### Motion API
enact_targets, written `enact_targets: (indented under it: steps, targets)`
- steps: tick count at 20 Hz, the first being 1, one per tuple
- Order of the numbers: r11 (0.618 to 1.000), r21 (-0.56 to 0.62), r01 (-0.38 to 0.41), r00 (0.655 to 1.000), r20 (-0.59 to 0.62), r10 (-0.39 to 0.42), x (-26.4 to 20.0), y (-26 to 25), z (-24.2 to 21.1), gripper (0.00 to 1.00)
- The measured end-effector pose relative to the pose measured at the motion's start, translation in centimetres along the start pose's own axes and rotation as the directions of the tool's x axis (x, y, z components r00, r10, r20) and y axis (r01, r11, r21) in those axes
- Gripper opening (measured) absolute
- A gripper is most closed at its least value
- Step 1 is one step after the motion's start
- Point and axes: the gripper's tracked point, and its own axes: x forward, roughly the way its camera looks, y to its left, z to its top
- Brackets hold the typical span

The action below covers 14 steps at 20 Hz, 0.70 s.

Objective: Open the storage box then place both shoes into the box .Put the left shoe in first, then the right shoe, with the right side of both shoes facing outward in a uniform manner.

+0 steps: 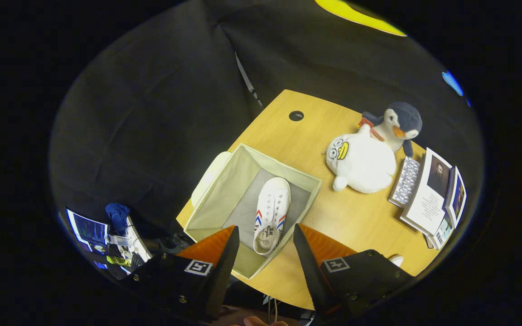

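One white shoe (270, 213) with red and blue side stripes lies on the grey floor of the open storage box (213, 190), which stands on the wooden table (288, 136). The shoe's heel points toward the gripper (265, 235), and its toe points away. The gripper hangs above the near edge of the box, its fingers spread wide with nothing between them; the heel shows in the gap. The box's pale lid (209, 174) rests against its far-left side. Well to the right sit a white plush duck (360, 163), a plush penguin (399, 122) and some books (428, 194).
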Motion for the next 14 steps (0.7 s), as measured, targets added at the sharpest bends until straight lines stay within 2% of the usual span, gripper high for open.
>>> enact_targets:
  steps: [3,9,11,13,14]
  targets:
    - [0.999,0.047,-0.004,1.0,0.011,0.003,-1.9,-2.2,-1.5,0.74]
    - [0.987,0.154,0.038,0.999,0.025,-0.043,-4.6,-8.4,-5.7,0.74]
    - [0.98,0.194,0.045,0.998,0.027,-0.051,-5.3,-10.2,-7.4,0.79]
    - [0.971,0.233,0.059,0.998,0.021,-0.066,-5.8,-12.2,-9.3,0.79]
    - [0.966,0.249,0.065,0.997,0.019,-0.073,-6.0,-13.1,-10.2,0.83]
